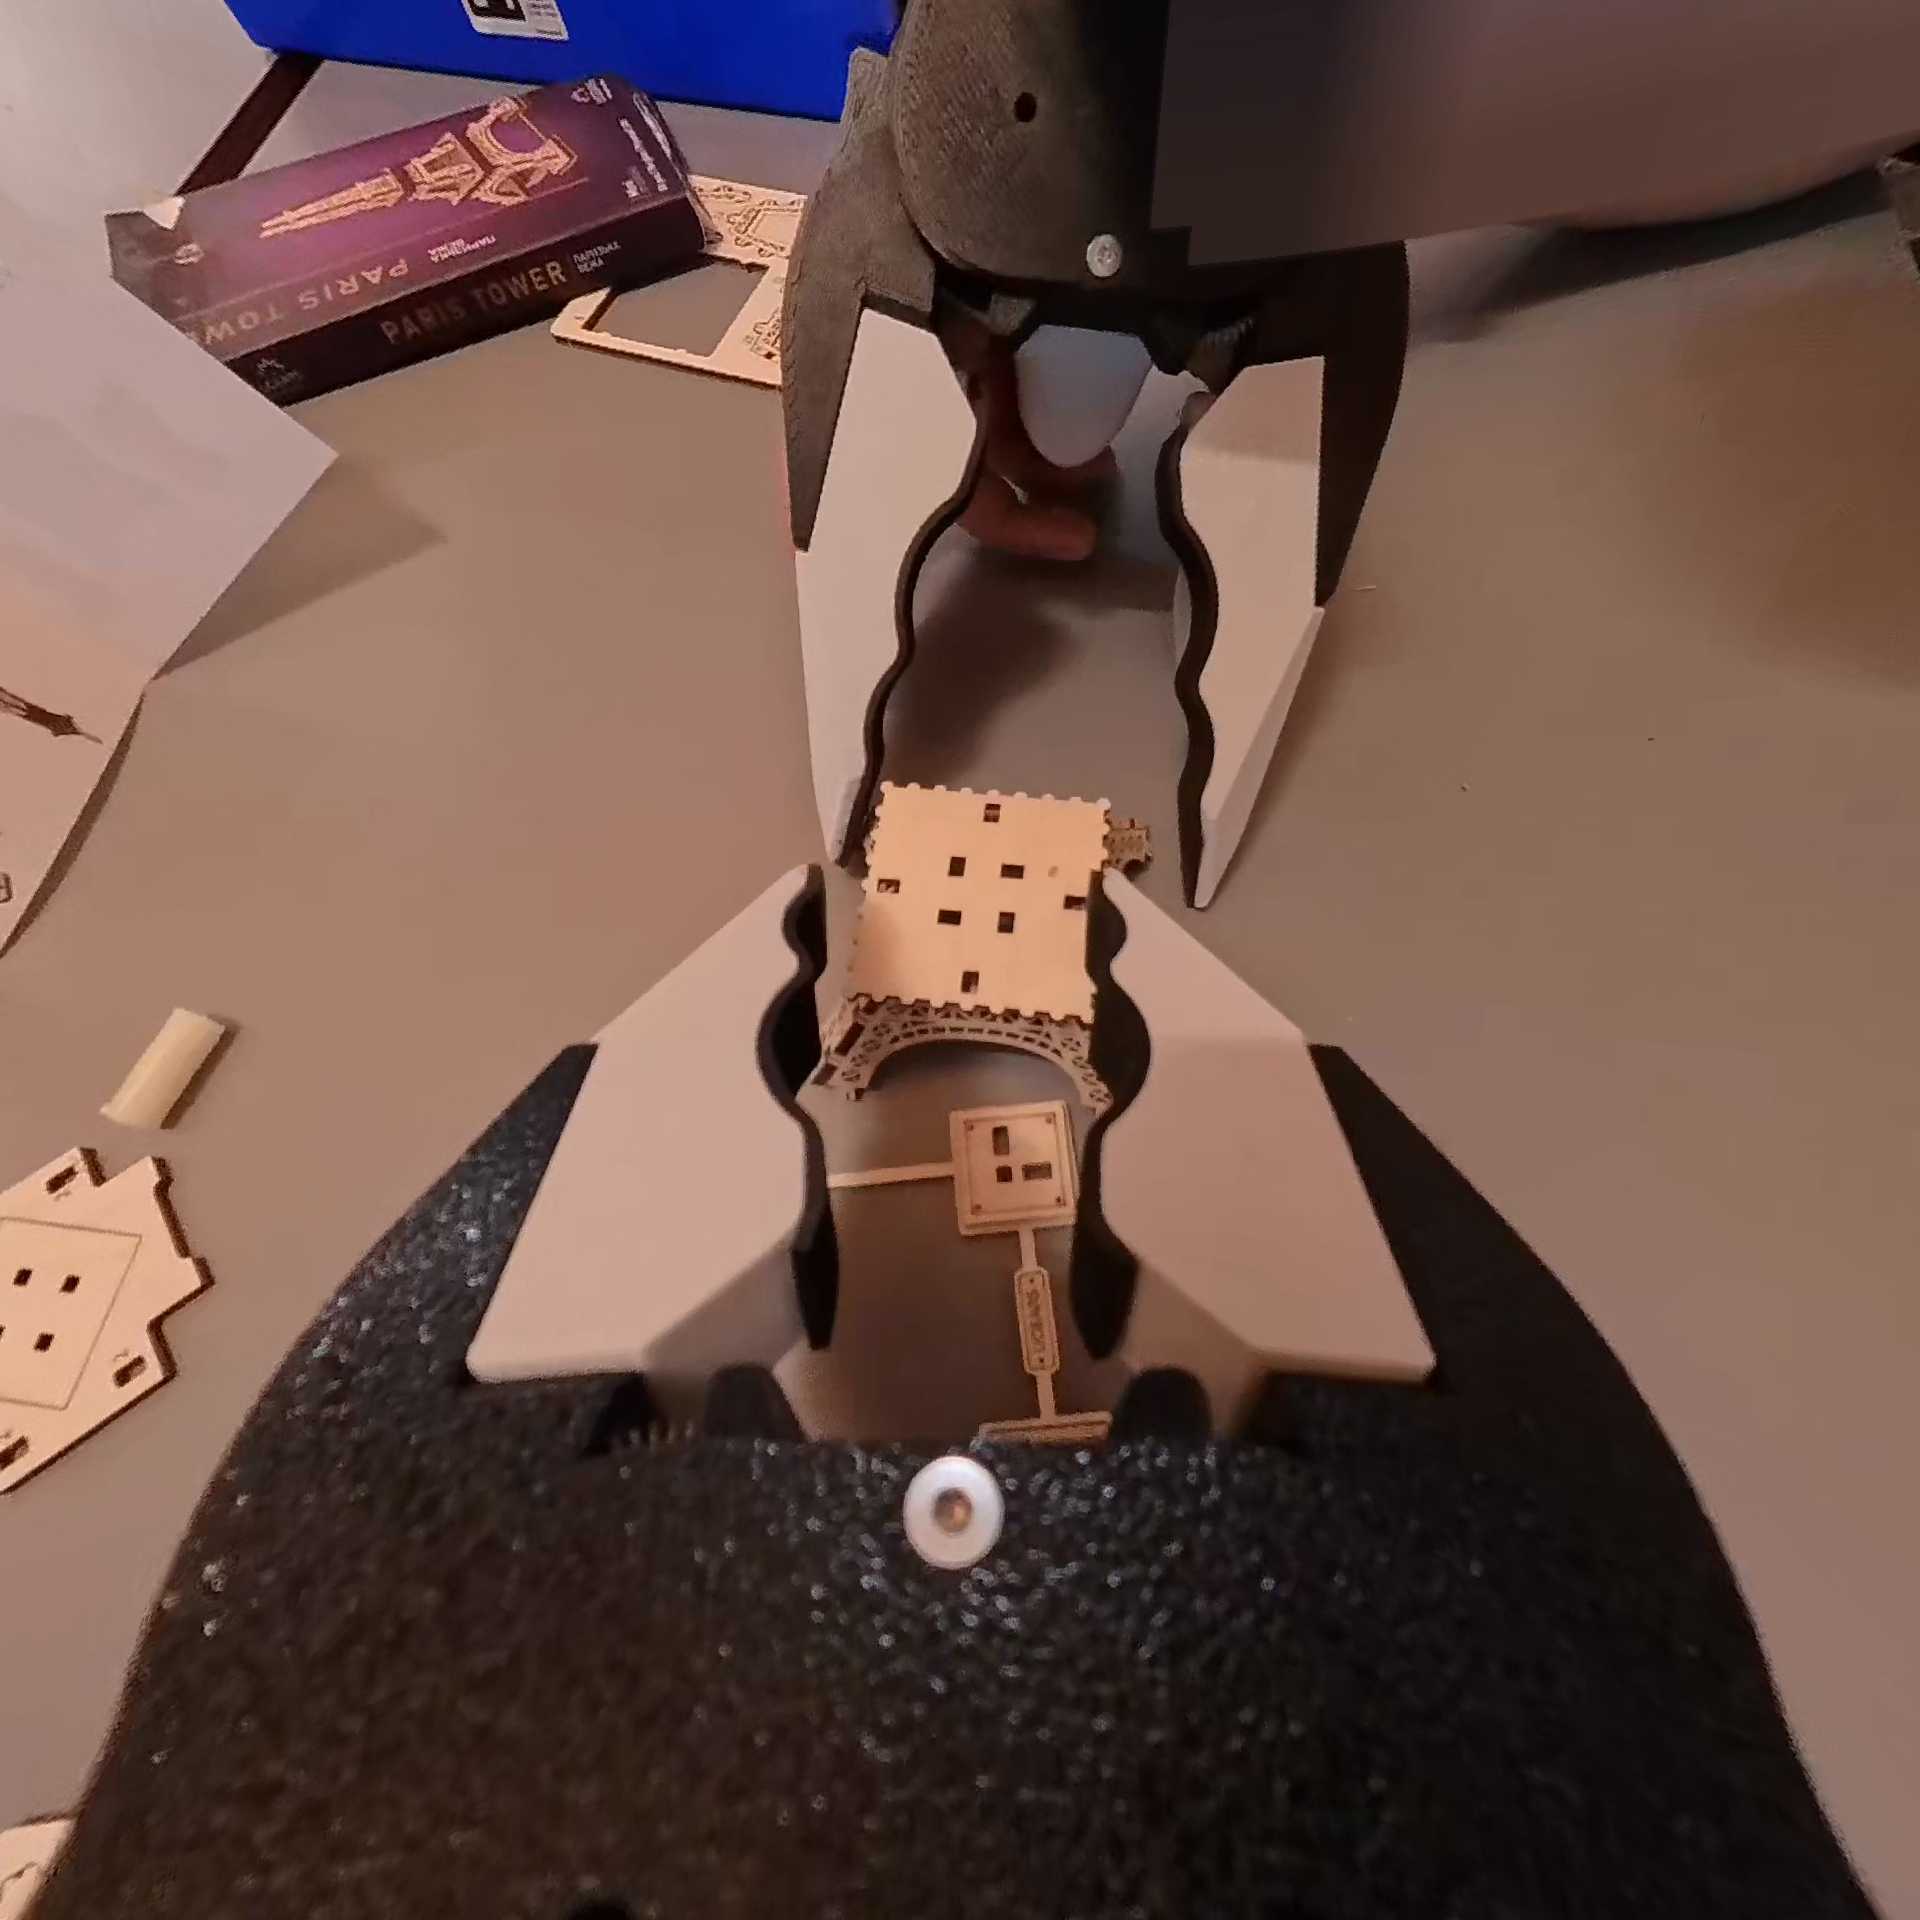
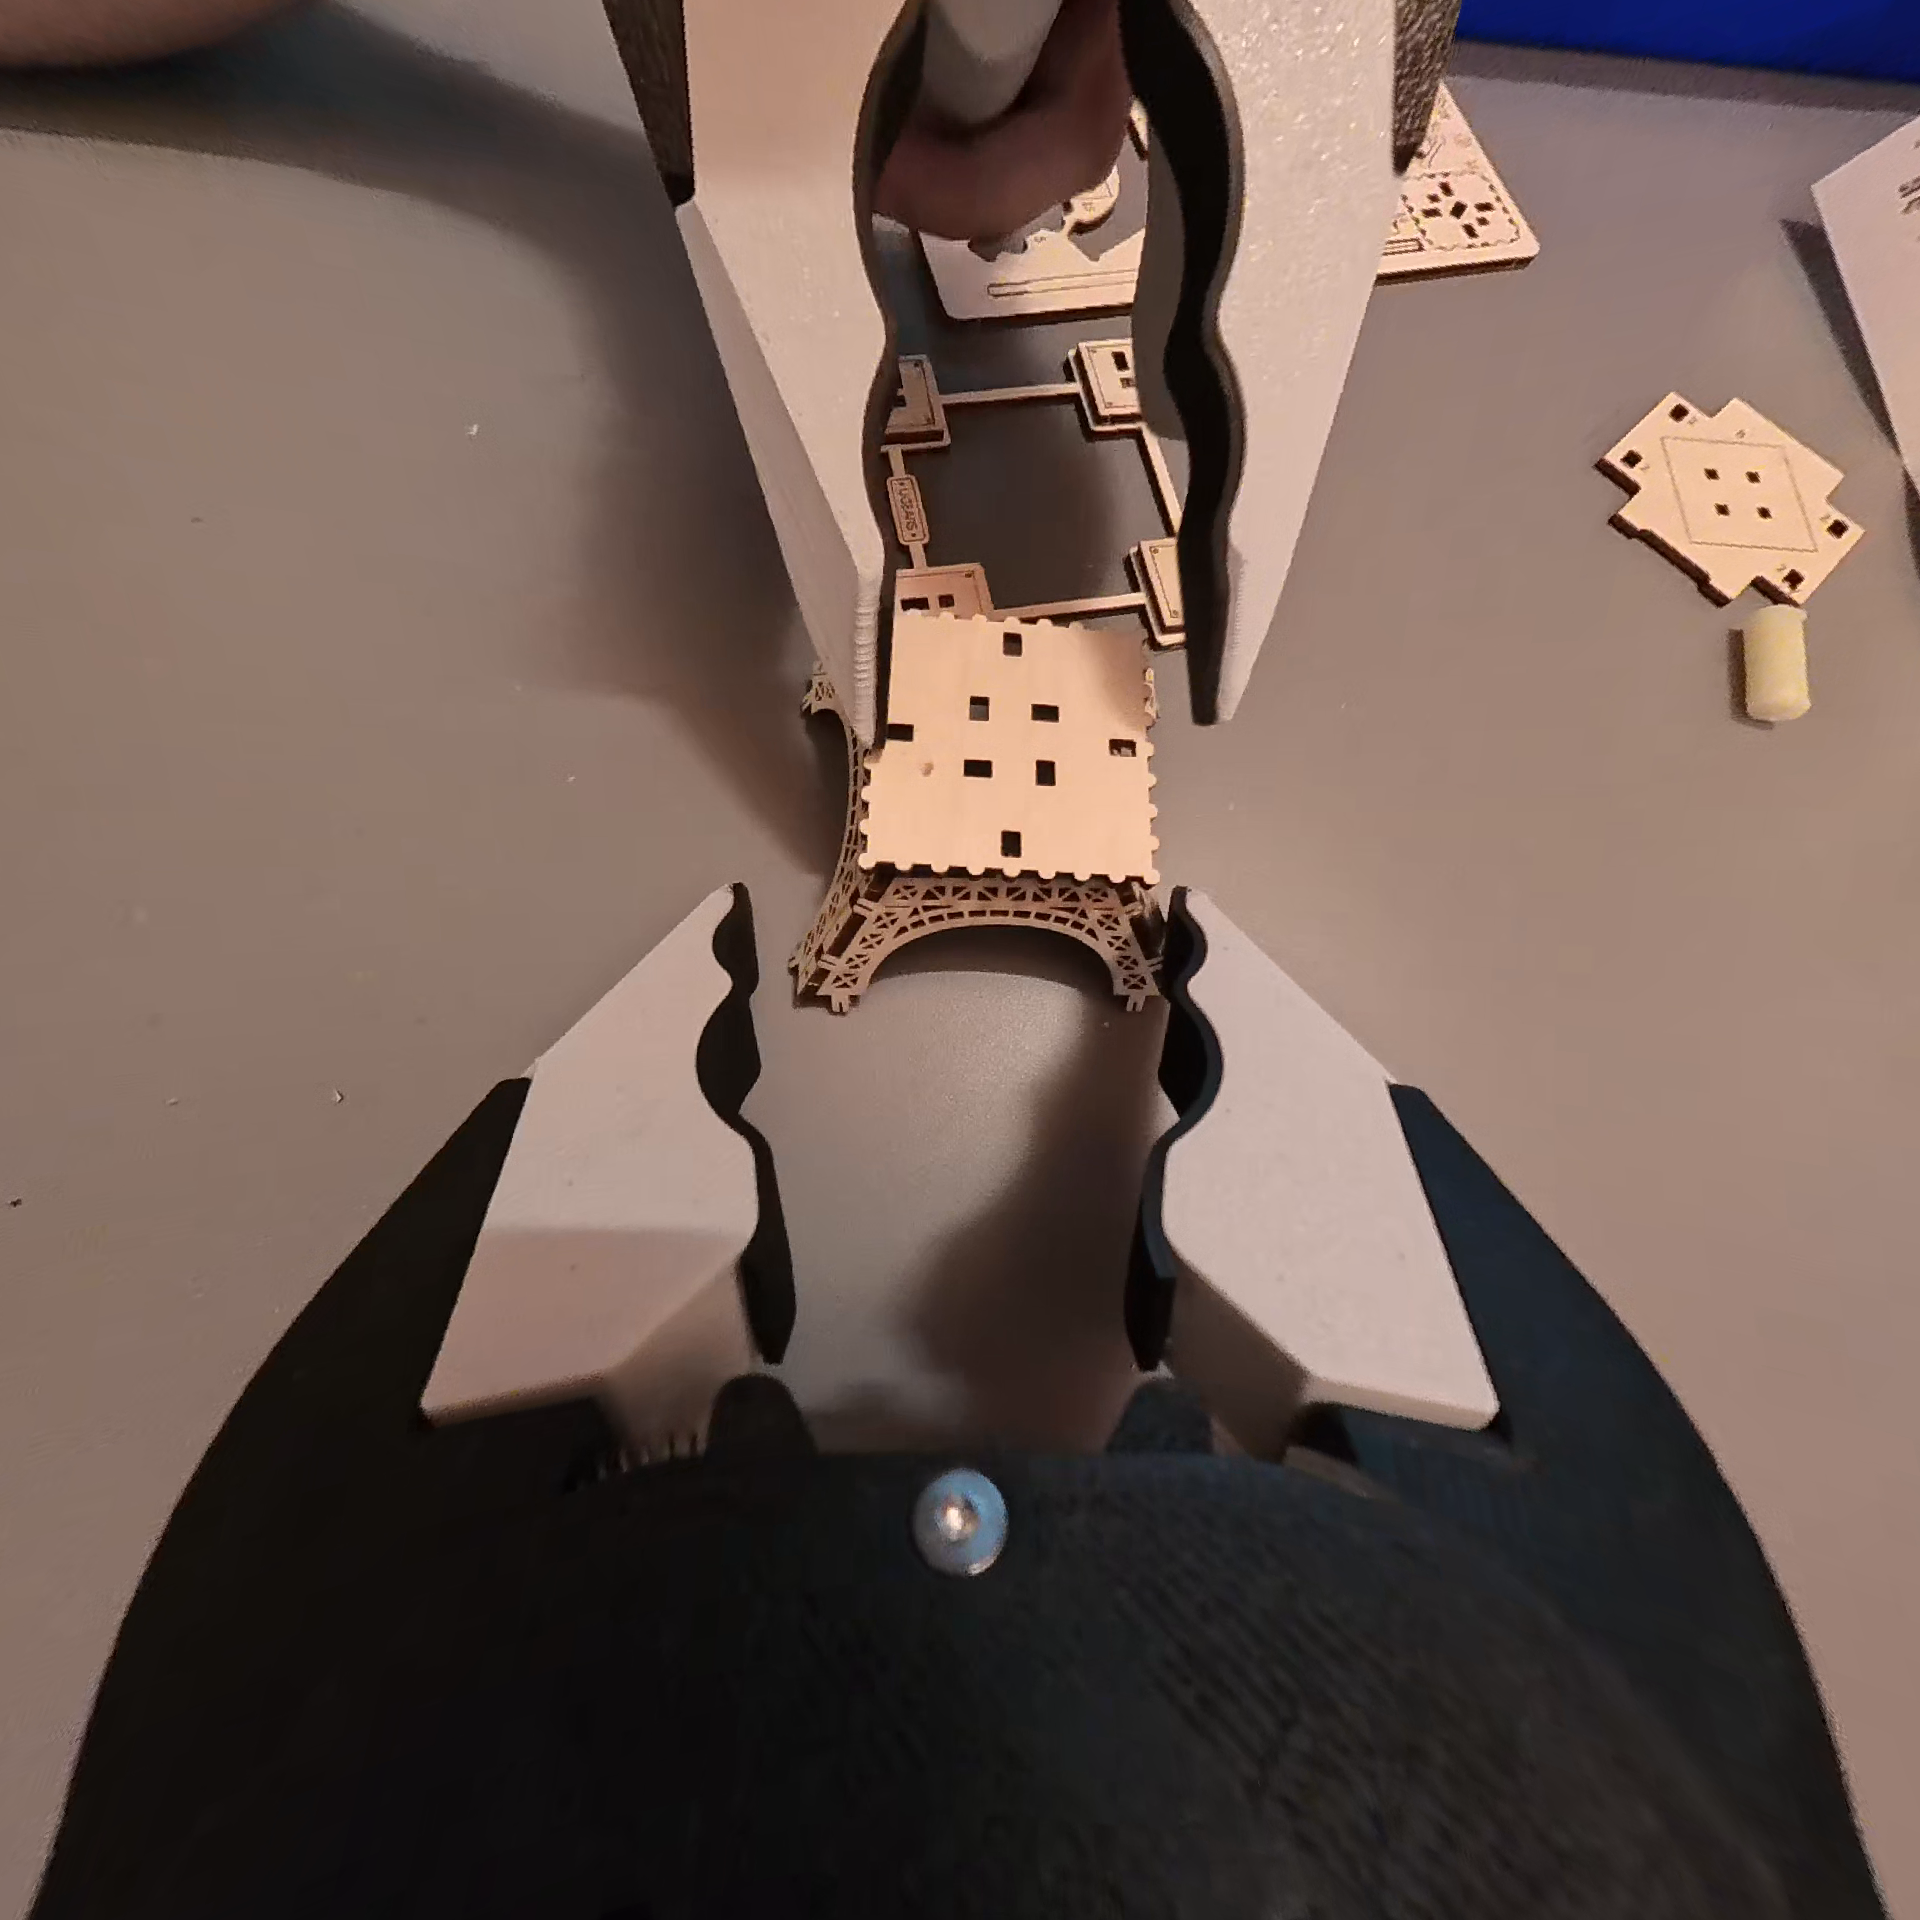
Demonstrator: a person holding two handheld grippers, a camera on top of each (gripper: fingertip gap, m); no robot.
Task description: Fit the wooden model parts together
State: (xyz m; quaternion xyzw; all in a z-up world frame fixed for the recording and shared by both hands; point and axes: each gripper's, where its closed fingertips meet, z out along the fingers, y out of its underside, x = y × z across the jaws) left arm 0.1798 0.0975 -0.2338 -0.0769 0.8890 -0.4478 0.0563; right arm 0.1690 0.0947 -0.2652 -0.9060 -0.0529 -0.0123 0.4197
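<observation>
A wooden tower base (image 1: 977,914) with a square slotted top plate and lattice arch legs stands on the grey table; it also shows in the right wrist view (image 2: 1008,769). My left gripper (image 1: 961,894) is open and straddles the base: one finger touches its side, the other stands a little off. It also shows from in front in the right wrist view (image 2: 1034,712). My right gripper (image 2: 956,899) is open wide and empty, its tips just short of the legs on the opposite side; the left wrist view (image 1: 1023,873) shows it too. A thin wooden frame with small square pads (image 1: 1013,1169) lies flat under my left gripper.
A cross-shaped wooden plate (image 2: 1730,499) and a pale wax stick (image 2: 1771,665) lie to one side. A purple kit box (image 1: 416,229), a punched wooden sheet (image 1: 707,301), white paper (image 1: 104,499) and a blue bin (image 1: 623,42) sit around the table. Left and right tips are no more than a few centimetres apart.
</observation>
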